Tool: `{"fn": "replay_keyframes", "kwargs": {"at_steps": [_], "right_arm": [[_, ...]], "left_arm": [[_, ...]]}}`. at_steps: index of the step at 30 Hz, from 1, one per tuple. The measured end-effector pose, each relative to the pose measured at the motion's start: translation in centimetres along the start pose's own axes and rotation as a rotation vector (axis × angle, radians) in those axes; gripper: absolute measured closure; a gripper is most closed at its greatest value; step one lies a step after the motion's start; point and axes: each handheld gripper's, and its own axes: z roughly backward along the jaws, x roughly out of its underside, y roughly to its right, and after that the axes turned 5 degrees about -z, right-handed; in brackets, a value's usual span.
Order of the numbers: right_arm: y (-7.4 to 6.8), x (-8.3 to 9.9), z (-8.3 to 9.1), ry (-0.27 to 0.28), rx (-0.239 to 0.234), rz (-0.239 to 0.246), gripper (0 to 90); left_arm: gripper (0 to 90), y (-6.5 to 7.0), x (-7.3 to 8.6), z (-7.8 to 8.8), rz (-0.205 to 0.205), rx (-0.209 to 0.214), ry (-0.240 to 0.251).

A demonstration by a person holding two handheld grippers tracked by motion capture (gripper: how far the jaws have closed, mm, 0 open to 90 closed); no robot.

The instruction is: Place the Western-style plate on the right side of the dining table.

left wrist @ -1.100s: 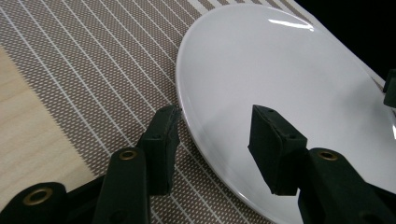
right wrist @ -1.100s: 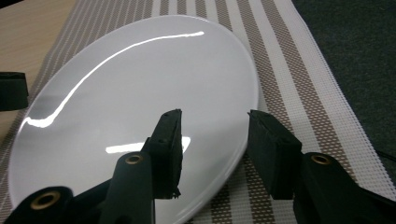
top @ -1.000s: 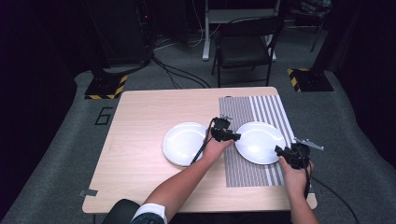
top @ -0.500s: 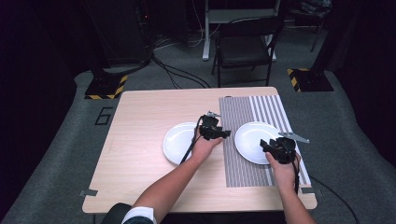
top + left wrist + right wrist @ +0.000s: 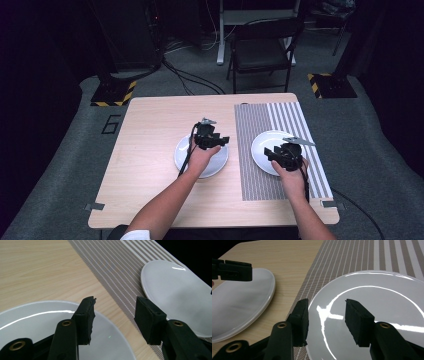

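Recording lab, black curtains, floor cables, hazard-taped stand bases, folding chair

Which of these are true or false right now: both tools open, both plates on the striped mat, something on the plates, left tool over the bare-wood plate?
1. Both tools are open. True: the left tool and the right tool each show a clear gap between their jaws.
2. Both plates sit on the striped mat. False: the left plate lies on bare wood; the right plate is on the mat.
3. The plates carry food. False: both look bare.
4. The left tool is over the left plate. True.
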Motion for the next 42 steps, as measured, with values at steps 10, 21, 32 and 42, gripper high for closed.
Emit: {"fn": "replay_keyframes", "kwargs": {"at_steps": [10,21,32,42], "right_arm": [[-3.4,-0.7,-0.2,-0.003,-0.039,0.106,52.6],[-5.9,-0.8,-0.1,-0.04,-0.105,0.142,51.8],[-7.5,0.9,-0.1,-0.071,-0.159,0.198,51.6],[-8.7,3.1,-1.1,-0.116,-0.187,0.254,51.8]], "left_arm": [[50.1,-2.1,0.8,3.3,-0.01,-0.056,0.03],[49.8,-4.7,2.4,7.3,0.017,-0.11,0.059],[49.7,-7.5,5.1,10.8,0.062,-0.173,0.075],[49.4,-9.2,8.4,12.7,0.107,-0.218,0.055]]}}
